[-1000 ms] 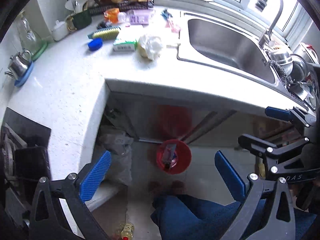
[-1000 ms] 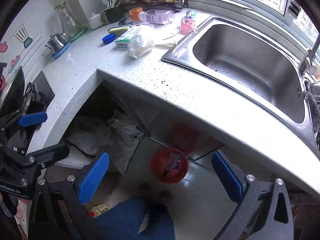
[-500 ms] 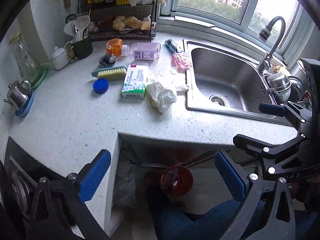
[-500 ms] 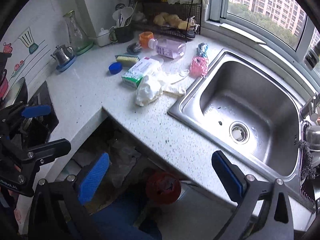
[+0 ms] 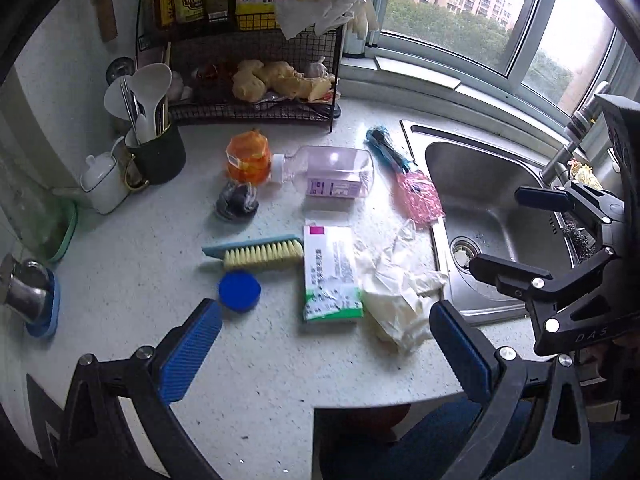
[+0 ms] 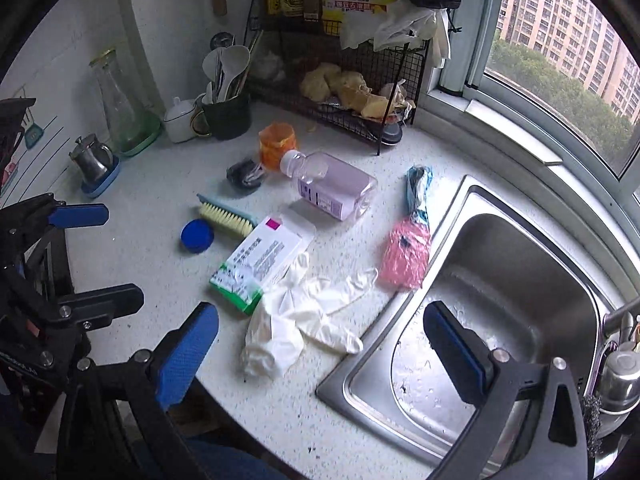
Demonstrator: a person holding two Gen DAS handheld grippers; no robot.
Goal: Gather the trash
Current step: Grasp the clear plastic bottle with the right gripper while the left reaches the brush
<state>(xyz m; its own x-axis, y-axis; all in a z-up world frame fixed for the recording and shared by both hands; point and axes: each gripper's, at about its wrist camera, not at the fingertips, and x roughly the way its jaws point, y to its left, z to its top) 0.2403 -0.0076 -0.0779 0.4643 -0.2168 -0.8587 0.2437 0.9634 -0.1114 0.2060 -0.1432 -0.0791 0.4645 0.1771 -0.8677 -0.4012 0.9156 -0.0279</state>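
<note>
Trash lies on the white counter [image 5: 132, 280]: crumpled white gloves [image 5: 396, 292] [image 6: 296, 320], a white-and-green box [image 5: 330, 274] [image 6: 258, 264], an empty clear bottle on its side [image 5: 332, 174] [image 6: 332, 188], a pink wrapper [image 5: 418, 194] [image 6: 406, 258], an orange wrapper [image 5: 246, 156] [image 6: 277, 145], a dark crumpled wrapper [image 5: 237, 201] [image 6: 245, 172] and a blue cap [image 5: 239, 290] [image 6: 197, 235]. My left gripper [image 5: 326, 354] is open and empty above the counter's front edge. My right gripper [image 6: 320, 354] is open and empty, just over the gloves and the sink rim.
A steel sink [image 6: 508, 304] lies to the right with a faucet [image 5: 576, 128]. A scrub brush [image 5: 260, 254], a black wire rack [image 6: 344, 112], a utensil cup [image 5: 156, 148], a white pot [image 5: 105, 182], a glass carafe [image 6: 118, 108] and a small kettle [image 6: 92, 158] stand along the back and left.
Both grippers have risen from below counter level, where a red bin on the floor showed, to above the counter. The view now looks down on the trash. Both stayed open.
</note>
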